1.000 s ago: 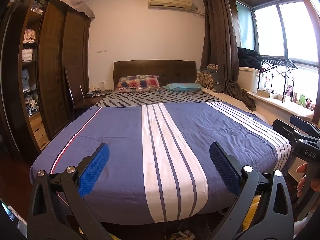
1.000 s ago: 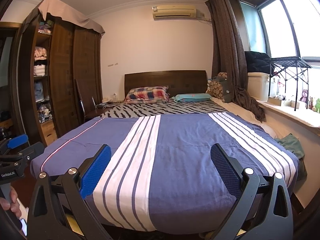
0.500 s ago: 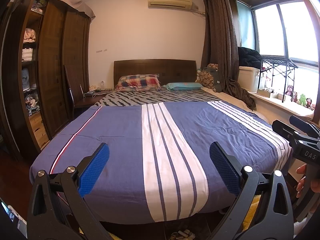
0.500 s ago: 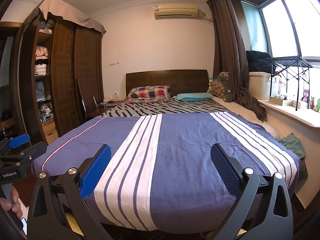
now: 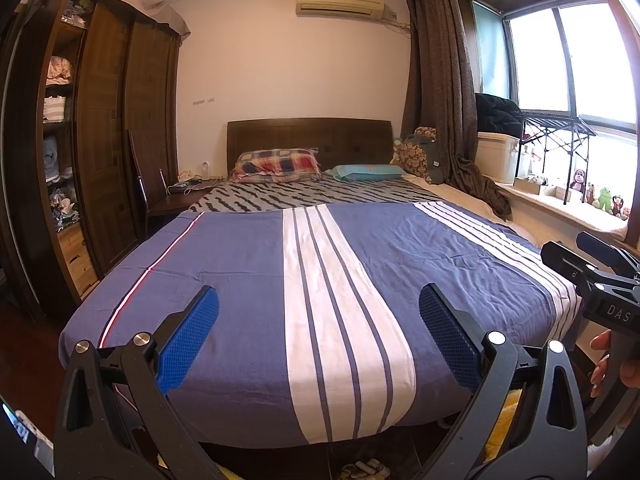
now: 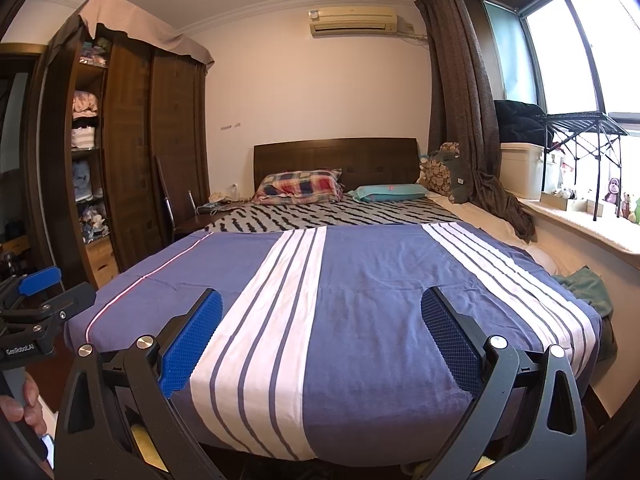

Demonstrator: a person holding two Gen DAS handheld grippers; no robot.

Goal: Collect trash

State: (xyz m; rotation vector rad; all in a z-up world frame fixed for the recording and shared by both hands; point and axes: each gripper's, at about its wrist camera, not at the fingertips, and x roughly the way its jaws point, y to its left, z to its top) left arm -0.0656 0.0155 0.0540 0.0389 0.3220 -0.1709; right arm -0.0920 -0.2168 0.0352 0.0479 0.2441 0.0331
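The bed (image 5: pixel 320 280) with its blue striped cover fills the middle of both frames, the dark wardrobe (image 6: pixel 120 152) at upper left. Left gripper (image 5: pixel 319 312) and right gripper (image 6: pixel 321 316) both gape wide, empty. No trash is visible anywhere (small items at the left view's bottom edge are unclear), so collecting looks not yet begun.

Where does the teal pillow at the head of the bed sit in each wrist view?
Left wrist view: teal pillow just right of centre, right of the plaid pillow.
Right wrist view: teal pillow right of centre, again right of the plaid pillow.
Shared landmark: the dark wooden headboard behind both pillows.
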